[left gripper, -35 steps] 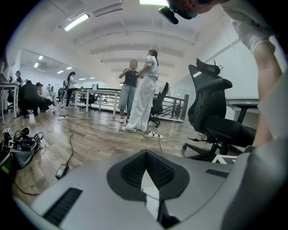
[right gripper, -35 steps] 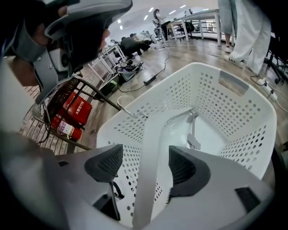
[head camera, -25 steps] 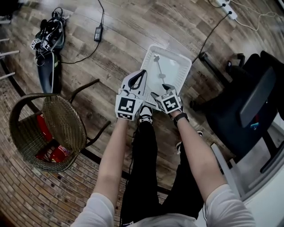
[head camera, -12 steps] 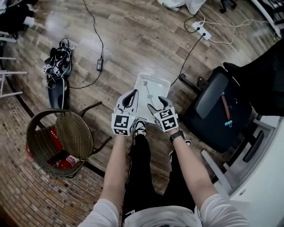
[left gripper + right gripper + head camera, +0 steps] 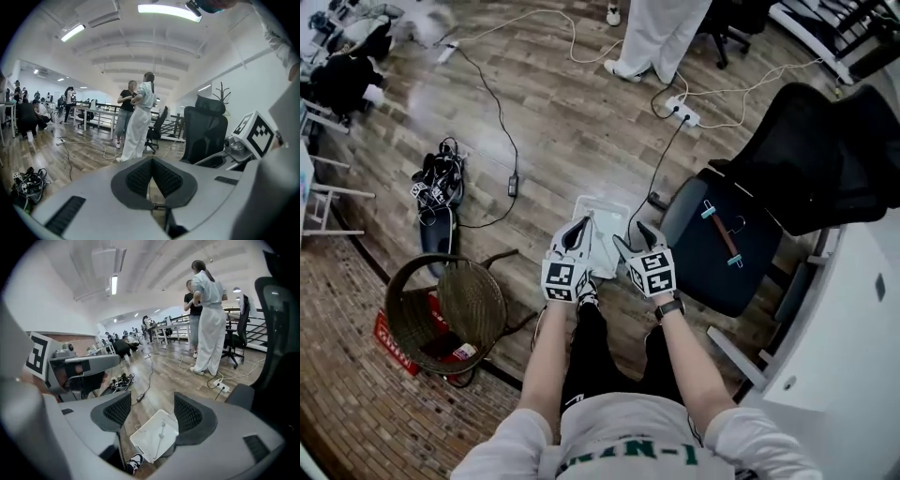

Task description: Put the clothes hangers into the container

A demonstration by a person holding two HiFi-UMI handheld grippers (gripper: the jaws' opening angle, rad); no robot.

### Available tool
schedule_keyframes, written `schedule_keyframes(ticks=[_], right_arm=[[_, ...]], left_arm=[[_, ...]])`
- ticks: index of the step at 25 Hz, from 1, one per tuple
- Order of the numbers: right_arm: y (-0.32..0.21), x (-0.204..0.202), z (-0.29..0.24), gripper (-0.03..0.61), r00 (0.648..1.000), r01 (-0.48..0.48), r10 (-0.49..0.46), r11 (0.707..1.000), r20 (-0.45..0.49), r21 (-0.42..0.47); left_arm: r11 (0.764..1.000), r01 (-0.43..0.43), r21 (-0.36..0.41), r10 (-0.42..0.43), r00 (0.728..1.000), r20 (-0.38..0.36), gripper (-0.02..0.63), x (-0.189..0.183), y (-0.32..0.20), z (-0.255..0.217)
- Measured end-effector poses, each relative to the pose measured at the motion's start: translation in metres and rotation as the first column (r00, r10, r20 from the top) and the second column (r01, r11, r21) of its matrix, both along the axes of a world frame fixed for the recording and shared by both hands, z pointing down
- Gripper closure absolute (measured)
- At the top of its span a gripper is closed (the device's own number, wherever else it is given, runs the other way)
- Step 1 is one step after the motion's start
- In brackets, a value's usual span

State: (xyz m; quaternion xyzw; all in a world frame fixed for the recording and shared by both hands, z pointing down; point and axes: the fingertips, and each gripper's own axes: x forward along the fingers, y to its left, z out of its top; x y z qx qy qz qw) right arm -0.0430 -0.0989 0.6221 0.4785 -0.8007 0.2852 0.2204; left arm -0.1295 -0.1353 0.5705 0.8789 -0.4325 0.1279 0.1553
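A wood-plank floor (image 5: pixel 553 103) meets a curved patch of brick-patterned flooring (image 5: pixel 356 412). On the brick stands a round wicker chair (image 5: pixel 450 309) with something red, possibly a box (image 5: pixel 398 337), beneath it. A black office chair (image 5: pixel 698 272) sits to the right, near a white power strip (image 5: pixel 682 112) with trailing cables. A tangle of black gear (image 5: pixel 436 183) lies on the left. Farther off stands a person in white trousers (image 5: pixel 661 33).

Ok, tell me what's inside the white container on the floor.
One light hanger lies in the container; its near corner is hidden behind the right hand-held gripper.
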Motion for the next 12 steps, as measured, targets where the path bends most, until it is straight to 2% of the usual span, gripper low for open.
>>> schedule_keyframes(ticks=[7, 12], right_arm=[[0.037, 0.093, -0.088, 0.296, 0.991, -0.130, 0.131, 0.990, -0.015, 0.057], [0.063, 0.167, -0.154, 0.296, 0.960, -0.275, 0.281, 0.948, -0.013, 0.162]], left_arm=[[0.995, -0.080, 0.055, 0.082, 0.996, -0.027, 0.603, 0.076, 0.034, -0.091], [0.977, -0.171, 0.125, 0.177, 0.983, -0.039, 0.603, 0.136, 0.050, -0.152]])
